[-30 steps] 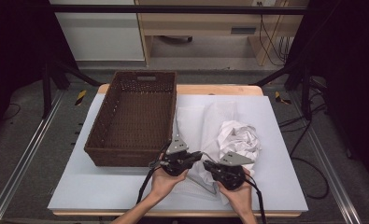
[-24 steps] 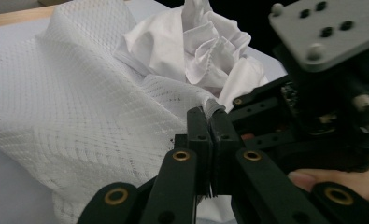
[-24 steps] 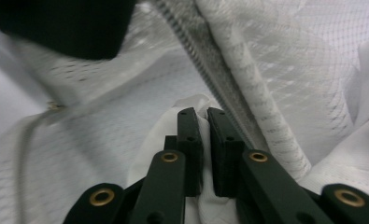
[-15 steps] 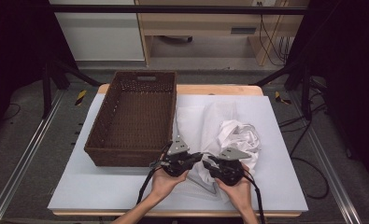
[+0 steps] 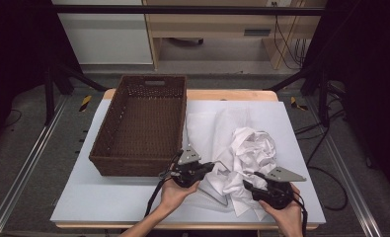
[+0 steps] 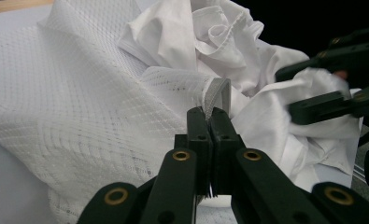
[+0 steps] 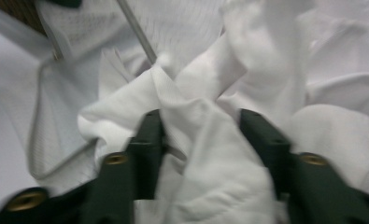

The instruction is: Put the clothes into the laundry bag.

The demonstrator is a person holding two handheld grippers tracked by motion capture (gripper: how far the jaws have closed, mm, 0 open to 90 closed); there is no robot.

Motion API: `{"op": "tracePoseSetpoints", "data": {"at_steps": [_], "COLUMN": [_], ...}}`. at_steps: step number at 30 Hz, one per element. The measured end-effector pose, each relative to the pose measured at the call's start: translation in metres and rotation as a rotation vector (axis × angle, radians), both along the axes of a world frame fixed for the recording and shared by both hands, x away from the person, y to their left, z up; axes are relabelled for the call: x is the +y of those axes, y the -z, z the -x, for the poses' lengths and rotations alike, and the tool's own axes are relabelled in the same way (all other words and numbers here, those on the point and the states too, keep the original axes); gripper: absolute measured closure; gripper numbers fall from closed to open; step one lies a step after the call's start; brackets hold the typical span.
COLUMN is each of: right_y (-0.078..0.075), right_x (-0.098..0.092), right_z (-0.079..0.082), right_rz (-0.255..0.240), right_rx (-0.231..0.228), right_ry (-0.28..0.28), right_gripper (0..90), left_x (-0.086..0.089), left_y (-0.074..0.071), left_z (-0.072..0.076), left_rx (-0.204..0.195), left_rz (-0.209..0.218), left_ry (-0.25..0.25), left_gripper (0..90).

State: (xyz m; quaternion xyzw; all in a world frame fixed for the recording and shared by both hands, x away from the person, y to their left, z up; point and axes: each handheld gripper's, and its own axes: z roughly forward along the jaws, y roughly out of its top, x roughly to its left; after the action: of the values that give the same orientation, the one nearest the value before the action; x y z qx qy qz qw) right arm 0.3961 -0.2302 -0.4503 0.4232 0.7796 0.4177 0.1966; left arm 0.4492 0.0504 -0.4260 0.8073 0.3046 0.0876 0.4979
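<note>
A white mesh laundry bag (image 5: 205, 126) lies flat on the table beside a crumpled white garment (image 5: 252, 148). My left gripper (image 5: 210, 167) is shut on the bag's near edge, pinching a grey band (image 6: 218, 91) between its jaws (image 6: 209, 119). The mesh (image 6: 79, 102) spreads to the left and the garment (image 6: 205, 32) is heaped behind. My right gripper (image 5: 248, 186) sits at the garment's near right side. Its jaws have just been opening and now stand apart (image 7: 198, 121), with a loose fold of the white garment (image 7: 210, 140) lying between them.
An empty brown wicker basket (image 5: 103, 148) stands on the left half of the light blue table top (image 5: 108, 197), right beside the mesh bag. In the left gripper view, the right gripper's black fingers (image 6: 322, 105) show at the right edge.
My right gripper has slid to the right and toward the near table edge, and its jaws have opened off the garment. The left gripper has stayed put, still shut.
</note>
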Motion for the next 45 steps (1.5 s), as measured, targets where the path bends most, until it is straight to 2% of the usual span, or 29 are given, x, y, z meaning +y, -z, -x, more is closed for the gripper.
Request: {"op": "tracePoseSetpoints", "data": {"at_steps": [1, 2, 3, 4, 5, 6, 8, 10, 13, 14, 15, 16, 17, 18, 21, 24, 25, 26, 27, 30, 32, 35, 38, 41, 43, 45], "right_y": [0.003, 0.003, -0.003, -0.003, -0.012, -0.012, -0.019, -0.021, -0.016, -0.01, -0.01, -0.003, -0.003, 0.003, 0.007, 0.01, 0.009, 0.003, 0.003, -0.011, -0.02, -0.032, -0.036, -0.028, -0.017, -0.005], "right_x": [0.003, 0.005, 0.015, 0.015, 0.026, 0.026, 0.041, 0.059, 0.083, 0.094, 0.094, 0.097, 0.097, 0.097, 0.098, 0.1, 0.099, 0.094, 0.094, 0.082, 0.071, 0.051, 0.03, 0.014, 0.007, 0.005], "right_z": [-0.002, -0.003, -0.003, -0.003, -0.002, -0.002, -0.001, -0.003, -0.013, -0.024, -0.024, -0.038, -0.038, -0.05, -0.058, -0.061, -0.059, -0.053, -0.053, -0.04, -0.032, -0.023, -0.012, 0.0, 0.005, 0.005], "right_rz": [0.03, 0.038, 0.052, 0.052, 0.042, 0.042, 0.024, 0.038, 0.068, 0.107, 0.107, 0.131, 0.131, 0.15, 0.153, 0.164, 0.154, 0.105, 0.105, 0.031, -0.017, -0.052, -0.062, -0.041, -0.026, -0.037], "right_rx": [-0.002, 0.005, 0.001, 0.001, -0.019, -0.019, -0.039, -0.041, -0.026, -0.016, -0.016, 0.003, 0.003, 0.011, 0.017, 0.024, 0.017, -0.011, -0.011, -0.054, -0.092, -0.117, -0.116, -0.081, -0.046, -0.005], "right_ry": [-0.008, -0.014, -0.044, -0.044, -0.088, -0.088, -0.137, -0.179, -0.193, -0.153, -0.153, -0.091, -0.091, -0.028, -0.008, -0.019, -0.033, -0.07, -0.07, -0.102, -0.096, -0.059, -0.027, -0.02, -0.025, -0.036], "right_gripper": [69.6, 78.2, 84.4, 84.4, 85.4, 85.4, 85.4, 85.4, 85.1, 84.5, 84.5, 84.4, 84.4, 83.8, 81.3, 71.7, 66.2, 56.9, 56.9, 42.6, 33.5, 27.3, 26.9, 30.8, 39.4, 47.7], "left_x": [0.0, 0.0, 0.001, 0.001, 0.001, 0.001, 0.001, 0.002, 0.003, 0.005, 0.005, 0.005, 0.005, 0.004, 0.002, 0.002, 0.002, 0.003, 0.003, 0.003, 0.003, 0.003, 0.003, 0.004, 0.004, 0.004], "left_y": [0.0, 0.0, 0.0, -0.001, -0.001, -0.001, -0.002, -0.004, -0.008, -0.012, -0.012, -0.013, -0.013, -0.012, -0.007, -0.001, 0.0, 0.001, 0.001, 0.002, 0.002, 0.002, 0.002, 0.001, 0.001, 0.001], "left_z": [0.0, 0.0, -0.001, -0.001, -0.001, -0.001, 0.0, 0.001, 0.002, 0.003, 0.003, 0.004, 0.004, 0.004, 0.002, -0.001, -0.001, -0.003, -0.003, -0.003, -0.003, -0.002, -0.003, -0.003, -0.003, -0.003], "left_rx": [0.001, 0.003, 0.005, 0.005, 0.009, 0.009, 0.006, 0.002, -0.004, -0.011, -0.011, -0.012, -0.012, -0.009, -0.002, 0.01, 0.01, 0.012, 0.012, 0.012, 0.008, 0.005, 0.002, -0.002, -0.004, -0.005], "left_rz": [-0.001, 0.002, 0.004, 0.004, 0.011, 0.011, 0.011, 0.02, 0.029, 0.036, 0.036, 0.037, 0.037, 0.027, 0.017, 0.007, 0.006, 0.004, 0.004, 0.003, 0.001, -0.002, -0.004, -0.008, -0.012, -0.014], "left_ry": [0.0, -0.001, -0.002, -0.004, -0.006, -0.006, -0.006, -0.008, -0.008, -0.007, -0.007, -0.005, -0.005, -0.005, -0.005, -0.015, -0.02, -0.025, -0.025, -0.03, -0.031, -0.033, -0.035, -0.036, -0.036, -0.036], "left_gripper": [88.6, 88.6, 88.6, 88.6, 88.6, 88.6, 88.6, 88.6, 88.6, 88.6, 88.6, 88.6, 88.6, 88.6, 88.6, 88.6, 88.6, 88.6, 88.6, 88.6, 88.6, 88.6, 88.6, 88.6, 88.6, 88.6]}}
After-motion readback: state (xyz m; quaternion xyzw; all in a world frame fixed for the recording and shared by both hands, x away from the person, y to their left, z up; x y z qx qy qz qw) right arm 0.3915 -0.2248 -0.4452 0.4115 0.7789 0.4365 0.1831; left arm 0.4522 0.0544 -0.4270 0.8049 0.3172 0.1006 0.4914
